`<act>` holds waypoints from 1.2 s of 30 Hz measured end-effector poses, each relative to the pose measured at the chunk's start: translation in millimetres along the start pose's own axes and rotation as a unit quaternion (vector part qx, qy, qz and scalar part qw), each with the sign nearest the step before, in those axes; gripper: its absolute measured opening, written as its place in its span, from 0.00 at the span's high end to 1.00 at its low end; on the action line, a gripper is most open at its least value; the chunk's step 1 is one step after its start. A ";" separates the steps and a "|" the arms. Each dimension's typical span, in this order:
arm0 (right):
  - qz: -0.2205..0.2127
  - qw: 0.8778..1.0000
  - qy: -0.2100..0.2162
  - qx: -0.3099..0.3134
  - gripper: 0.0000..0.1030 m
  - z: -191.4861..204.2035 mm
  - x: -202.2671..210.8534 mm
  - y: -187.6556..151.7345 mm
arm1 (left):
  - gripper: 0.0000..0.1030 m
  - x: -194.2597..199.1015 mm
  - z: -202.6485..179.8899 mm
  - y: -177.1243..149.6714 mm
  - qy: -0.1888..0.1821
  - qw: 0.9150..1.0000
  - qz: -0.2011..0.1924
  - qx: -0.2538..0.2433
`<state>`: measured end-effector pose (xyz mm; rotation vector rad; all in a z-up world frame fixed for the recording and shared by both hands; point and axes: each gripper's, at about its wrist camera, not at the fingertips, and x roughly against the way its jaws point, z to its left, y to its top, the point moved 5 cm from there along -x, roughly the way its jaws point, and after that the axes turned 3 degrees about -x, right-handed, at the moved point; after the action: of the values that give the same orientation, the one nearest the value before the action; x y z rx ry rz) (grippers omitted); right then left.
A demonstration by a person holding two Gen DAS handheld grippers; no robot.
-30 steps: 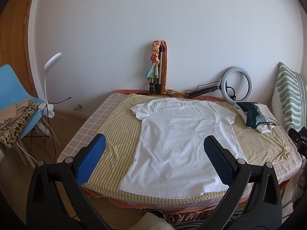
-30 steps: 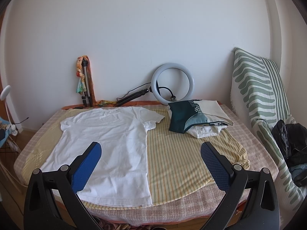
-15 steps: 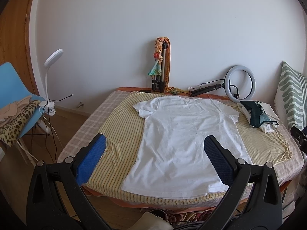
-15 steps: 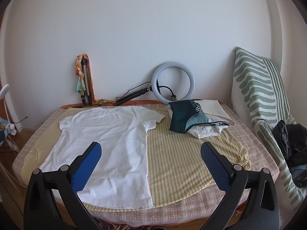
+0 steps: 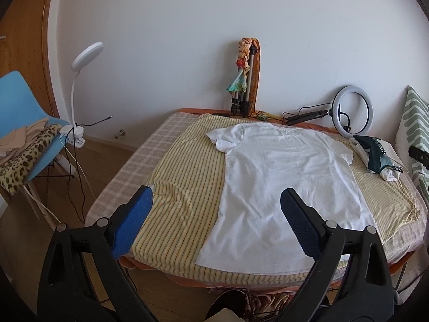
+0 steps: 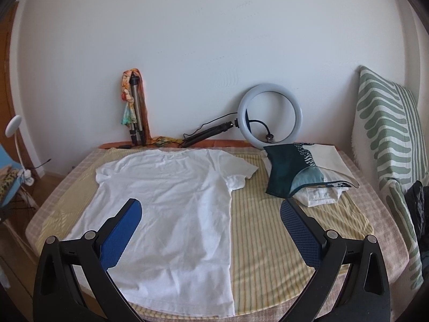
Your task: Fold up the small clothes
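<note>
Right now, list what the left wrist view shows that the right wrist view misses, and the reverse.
Only the left wrist view shows the blue chair with its leopard-print cloth, the whole white gooseneck lamp, and the left claw, open over the shirt's left side.

Only the right wrist view shows the full green-striped cushion, the dark bundle beside it, and the right claw, open.

Both show the white T-shirt flat on the striped cloth, the folded clothes pile, the ring light and the tripod.
</note>
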<state>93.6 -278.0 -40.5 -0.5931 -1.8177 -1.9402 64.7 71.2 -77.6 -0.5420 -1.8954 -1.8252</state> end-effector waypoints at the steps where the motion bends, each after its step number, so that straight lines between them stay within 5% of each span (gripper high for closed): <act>1: 0.003 1.000 0.004 0.004 0.01 4.3 -6.3 3.4 | 0.09 -4.3 4.8 -4.3 -0.007 1.000 0.007 0.004; 6: 0.024 0.999 0.040 0.015 0.01 28.9 -37.2 18.8 | 0.34 -32.7 24.2 -34.6 -0.048 0.996 0.058 0.038; 15: 0.056 0.993 0.094 0.042 0.09 92.7 -83.3 40.0 | 0.58 -74.7 40.6 -83.7 -0.091 0.985 0.125 0.081; 20: 0.083 0.986 0.131 0.061 0.19 141.2 -117.0 49.2 | 0.59 -91.0 41.1 -100.0 -0.106 0.982 0.139 0.078; 32: 0.178 0.961 0.203 0.059 0.24 261.3 -236.7 43.4 | 0.59 -114.7 30.4 -113.6 -0.130 0.980 0.140 0.056; 36: 0.199 0.955 0.202 0.087 0.25 297.7 -276.7 34.3 | 0.78 -116.5 29.2 -114.6 -0.136 0.980 0.133 0.051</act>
<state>348.6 19.9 -152.4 -0.4259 -1.4587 -1.4844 93.7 98.3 -238.8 -1.0005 -1.9632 -1.5359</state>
